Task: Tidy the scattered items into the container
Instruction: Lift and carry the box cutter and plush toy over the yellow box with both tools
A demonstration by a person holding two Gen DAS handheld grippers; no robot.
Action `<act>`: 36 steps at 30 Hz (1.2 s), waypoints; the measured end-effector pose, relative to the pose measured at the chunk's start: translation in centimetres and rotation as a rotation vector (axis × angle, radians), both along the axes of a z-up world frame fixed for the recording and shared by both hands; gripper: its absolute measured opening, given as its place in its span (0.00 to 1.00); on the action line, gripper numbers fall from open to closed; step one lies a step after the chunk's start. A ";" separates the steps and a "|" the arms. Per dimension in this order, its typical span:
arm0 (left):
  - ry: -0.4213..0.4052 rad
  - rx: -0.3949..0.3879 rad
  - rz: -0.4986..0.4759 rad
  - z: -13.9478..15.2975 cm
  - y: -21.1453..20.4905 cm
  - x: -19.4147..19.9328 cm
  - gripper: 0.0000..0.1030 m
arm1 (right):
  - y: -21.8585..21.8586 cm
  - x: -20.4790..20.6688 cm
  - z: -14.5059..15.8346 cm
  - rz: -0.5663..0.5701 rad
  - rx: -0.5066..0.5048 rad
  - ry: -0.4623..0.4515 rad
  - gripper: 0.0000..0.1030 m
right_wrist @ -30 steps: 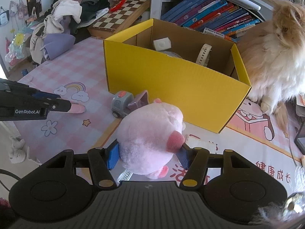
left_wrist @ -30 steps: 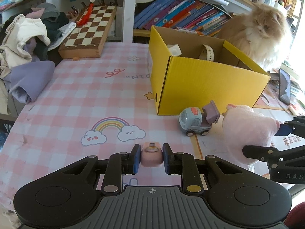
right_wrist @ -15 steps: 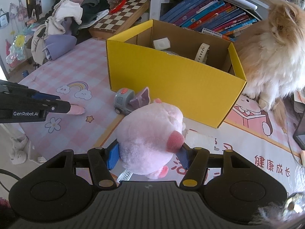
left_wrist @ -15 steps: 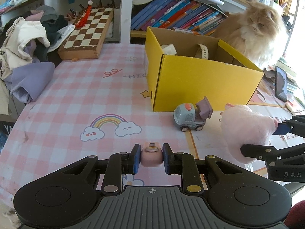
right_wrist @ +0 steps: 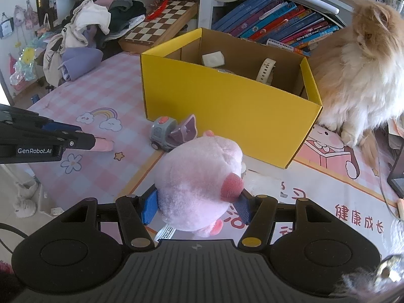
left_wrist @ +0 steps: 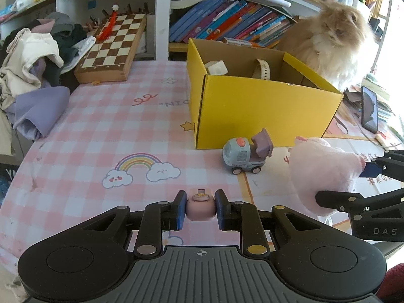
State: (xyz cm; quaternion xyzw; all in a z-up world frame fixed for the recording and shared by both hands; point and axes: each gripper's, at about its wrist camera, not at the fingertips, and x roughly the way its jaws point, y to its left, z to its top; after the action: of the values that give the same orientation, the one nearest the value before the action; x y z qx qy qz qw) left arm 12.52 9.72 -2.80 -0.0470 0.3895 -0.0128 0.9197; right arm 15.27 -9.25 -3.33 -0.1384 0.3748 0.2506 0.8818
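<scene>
Both grippers loaded — our left gripper (left_wrist: 200, 210) clamps a small pink gadget (left_wrist: 201, 207), our right gripper (right_wrist: 197, 205) squeezes a pink plush toy (right_wrist: 199, 181).

Ahead of both, beyond their fingertips, we see the yellow box (right_wrist: 227, 106) standing open on the pink checked tablecloth (left_wrist: 101, 136), a white cube (right_wrist: 212, 59) and a watch strap (right_wrist: 265, 70) inside; a toy truck (left_wrist: 246, 155) sits just before its near wall — and a fluffy ginger cat (right_wrist: 358, 73) sits just beside the box, ahead-right of our right gripper.
</scene>
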 end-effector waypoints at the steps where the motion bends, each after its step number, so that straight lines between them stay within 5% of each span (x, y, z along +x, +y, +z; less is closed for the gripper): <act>1: 0.000 0.001 -0.001 0.0 0.0 0.0 0.22 | -0.1 0.0 0.0 -0.002 0.001 0.000 0.57; 36: -0.036 -0.005 -0.013 0.9 -0.1 -0.4 0.22 | -0.7 -0.5 0.7 -0.016 0.017 -0.021 0.57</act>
State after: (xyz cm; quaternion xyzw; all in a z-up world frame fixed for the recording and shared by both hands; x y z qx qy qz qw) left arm 12.11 9.66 -1.86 -0.0464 0.3732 -0.0205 0.9264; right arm 14.81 -9.92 -2.62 -0.1306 0.3646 0.2450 0.8888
